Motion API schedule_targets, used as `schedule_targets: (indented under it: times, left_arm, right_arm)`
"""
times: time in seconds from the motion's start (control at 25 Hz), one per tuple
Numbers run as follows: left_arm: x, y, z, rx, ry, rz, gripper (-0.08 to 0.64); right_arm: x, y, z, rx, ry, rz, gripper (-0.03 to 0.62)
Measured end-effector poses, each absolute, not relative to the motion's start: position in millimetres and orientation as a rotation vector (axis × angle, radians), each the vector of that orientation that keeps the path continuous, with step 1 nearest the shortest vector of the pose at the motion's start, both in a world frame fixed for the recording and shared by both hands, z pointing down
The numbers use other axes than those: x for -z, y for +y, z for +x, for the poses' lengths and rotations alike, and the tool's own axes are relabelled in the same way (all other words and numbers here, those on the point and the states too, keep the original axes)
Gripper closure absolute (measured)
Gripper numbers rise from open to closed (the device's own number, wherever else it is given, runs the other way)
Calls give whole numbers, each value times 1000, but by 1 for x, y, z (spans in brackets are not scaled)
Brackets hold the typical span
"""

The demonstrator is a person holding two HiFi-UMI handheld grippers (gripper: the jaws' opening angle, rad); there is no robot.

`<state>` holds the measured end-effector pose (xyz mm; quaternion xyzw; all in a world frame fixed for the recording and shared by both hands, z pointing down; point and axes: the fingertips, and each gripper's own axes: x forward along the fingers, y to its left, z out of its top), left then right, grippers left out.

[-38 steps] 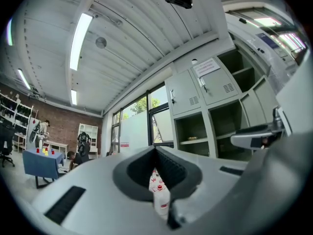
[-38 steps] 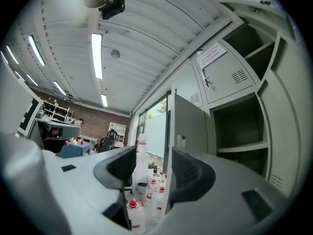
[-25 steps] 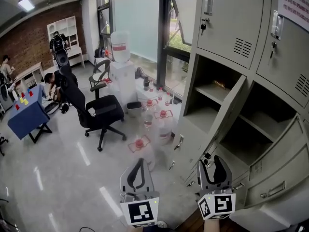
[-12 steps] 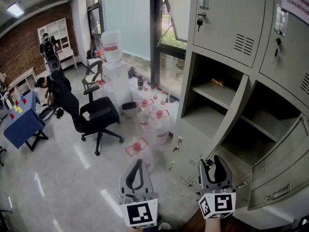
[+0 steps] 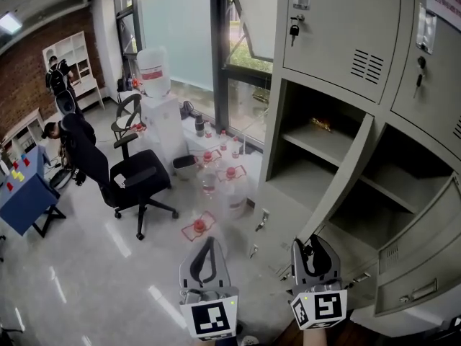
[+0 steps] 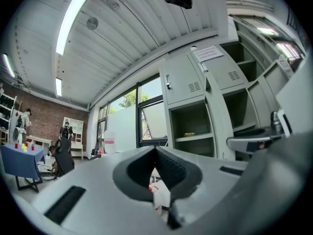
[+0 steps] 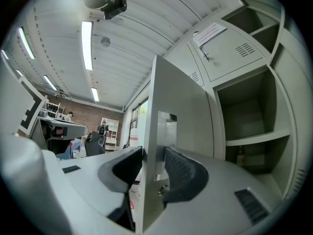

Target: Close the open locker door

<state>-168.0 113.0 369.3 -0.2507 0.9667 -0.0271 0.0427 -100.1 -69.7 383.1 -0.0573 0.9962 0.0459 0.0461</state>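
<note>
Here's the locker door (image 5: 333, 182) we're dealing with: plain pale grey sheet metal, thin, with a small shiny latch plate (image 7: 165, 131) by its free edge. It belongs to the middle row of the grey locker bank (image 5: 346, 42), just right of the window, and it stands wide open with bare shelves showing behind it.

The right hand-held gripper (image 5: 315, 245) straddles that free edge. Its jaws have just been closing, and in the right gripper view the pads look pressed on both faces of the door (image 7: 181, 106), one of them against the latch plate, so we'd call that grasping the door. The left hand-held gripper (image 5: 209, 245) hangs beside it over the floor, clenched tip to tip on nothing.

The door's long axis runs upright. It swings out from the bank with the thin edge pointing back at us.
</note>
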Motion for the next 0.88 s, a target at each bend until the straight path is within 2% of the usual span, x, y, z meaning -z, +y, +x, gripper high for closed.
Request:
schedule_targets:
  times: [0.88]
  left_arm:
    - [-375,110,-253,91,2984,-771,560]
  right_arm:
    - [-382,-46,-204,-184,3064,-87,466]
